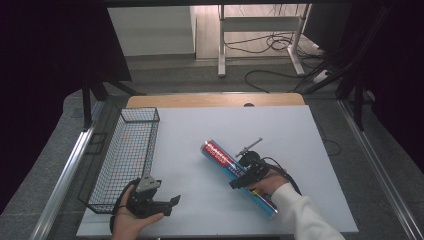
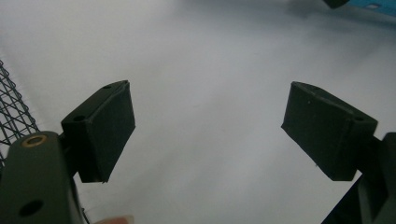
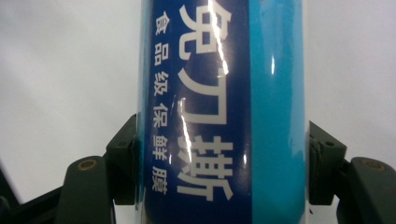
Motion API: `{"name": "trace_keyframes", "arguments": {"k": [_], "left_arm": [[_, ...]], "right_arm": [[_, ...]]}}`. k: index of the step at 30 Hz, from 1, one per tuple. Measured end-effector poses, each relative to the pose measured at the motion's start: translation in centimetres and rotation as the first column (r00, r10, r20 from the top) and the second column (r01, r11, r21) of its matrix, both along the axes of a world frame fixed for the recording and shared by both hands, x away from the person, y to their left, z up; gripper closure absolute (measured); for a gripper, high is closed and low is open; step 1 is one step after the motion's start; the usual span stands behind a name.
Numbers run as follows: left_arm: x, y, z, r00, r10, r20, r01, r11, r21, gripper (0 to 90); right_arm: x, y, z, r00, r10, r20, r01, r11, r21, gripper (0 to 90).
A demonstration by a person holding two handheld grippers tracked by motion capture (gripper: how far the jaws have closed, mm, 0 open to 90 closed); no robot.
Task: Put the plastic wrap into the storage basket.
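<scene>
Your right tongs [image 1: 239,181] grip the blue tube [image 1: 220,156], left tongs [image 1: 172,204] wait wide apart; next, lift it toward the basket [image 1: 125,160] beside them.

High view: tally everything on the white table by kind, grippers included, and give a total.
Wire basket: 1
Blue tube with red and white label: 1
Grippers: 2, the left gripper open over the table, the right gripper shut on the tube
Total: 4
</scene>
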State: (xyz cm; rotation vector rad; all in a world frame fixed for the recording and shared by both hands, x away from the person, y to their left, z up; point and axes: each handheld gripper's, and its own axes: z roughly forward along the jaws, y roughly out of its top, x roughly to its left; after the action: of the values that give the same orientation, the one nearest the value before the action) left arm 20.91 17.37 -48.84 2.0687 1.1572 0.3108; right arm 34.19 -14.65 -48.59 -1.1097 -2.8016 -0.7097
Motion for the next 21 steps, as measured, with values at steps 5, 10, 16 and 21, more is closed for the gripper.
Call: {"name": "trace_keyframes", "arguments": {"k": [5, 10, 16, 21], "left_arm": [[-0.1, 0.0, 0.0, 1.0000, -0.001, 0.001, 0.001, 1.0000, -0.004, 17.0], [0.0, -0.1, 0.1, 1.0000, -0.002, 0.001, 0.002, 1.0000, -0.008, 17.0], [0.1, -0.3, 0.1, 1.0000, -0.003, -0.002, 0.003, 0.9999, -0.016, 17.0], [0.2, -0.4, 0.2, 1.0000, 0.003, 0.002, -0.003, 0.9996, -0.029, 17.0]], "right_arm": [[-0.1, -0.5, 0.7, 0.9992, -0.040, -0.005, 0.041, 0.996, 0.085, 32.3], [-0.7, -1.1, 1.4, 0.9969, -0.079, 0.000, 0.078, 0.982, 0.172, 32.2], [-1.4, -1.9, 1.4, 0.9921, -0.123, -0.027, 0.125, 0.955, 0.270, 32.2], [-1.9, -2.3, 1.2, 0.9874, -0.153, -0.042, 0.158, 0.935, 0.317, 32.2]]}}
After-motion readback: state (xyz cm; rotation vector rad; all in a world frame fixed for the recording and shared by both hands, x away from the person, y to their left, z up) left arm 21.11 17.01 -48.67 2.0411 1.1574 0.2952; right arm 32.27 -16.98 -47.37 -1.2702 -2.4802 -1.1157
